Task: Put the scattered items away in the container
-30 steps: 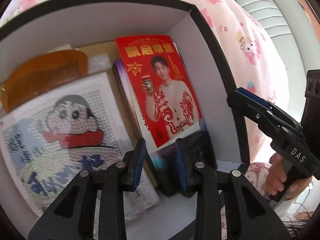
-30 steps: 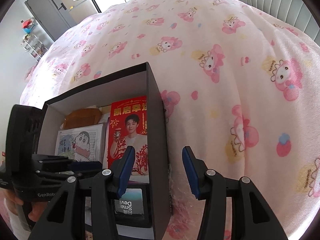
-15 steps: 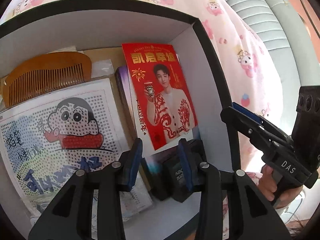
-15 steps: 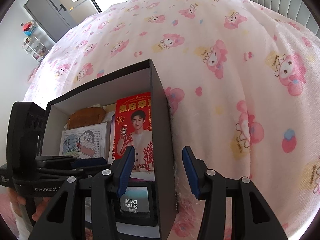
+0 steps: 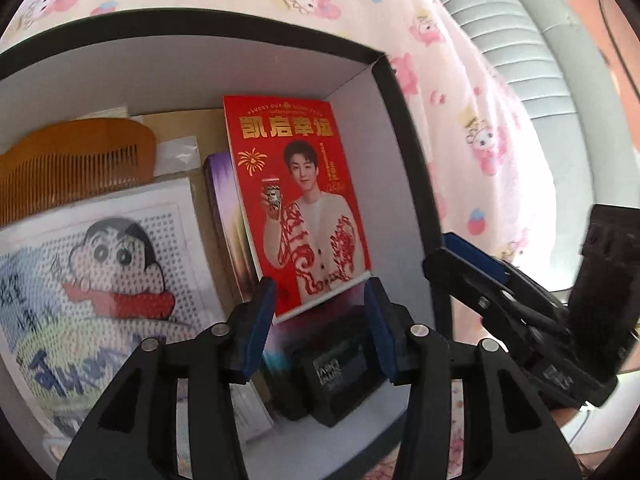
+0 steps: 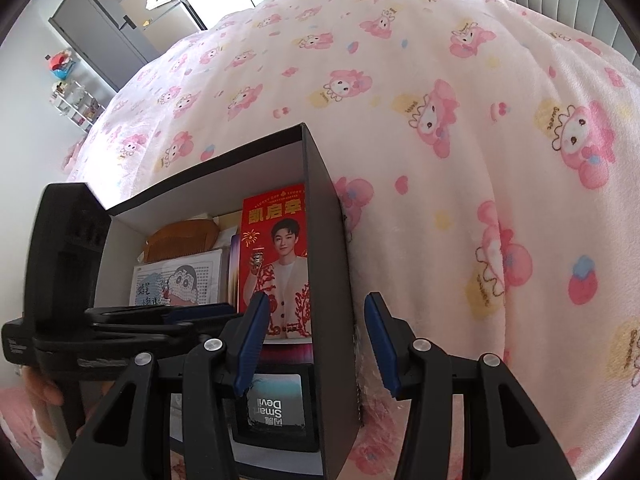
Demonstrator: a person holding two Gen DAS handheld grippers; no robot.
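Black cardboard box (image 5: 404, 128) sits on the pink blanket (image 6: 440, 160), holding a red card (image 5: 304, 204), wooden comb (image 5: 76, 164), cartoon bead sheet (image 5: 96, 280) and black device (image 5: 336, 368). Left gripper (image 5: 320, 320) hovers spread and empty above the device; right gripper (image 6: 316, 340), fingers apart, straddles the box's right wall.

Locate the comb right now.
The comb lies inside the box, far-left corner in the left wrist view, just beyond the cartoon sheet and left of the red card.
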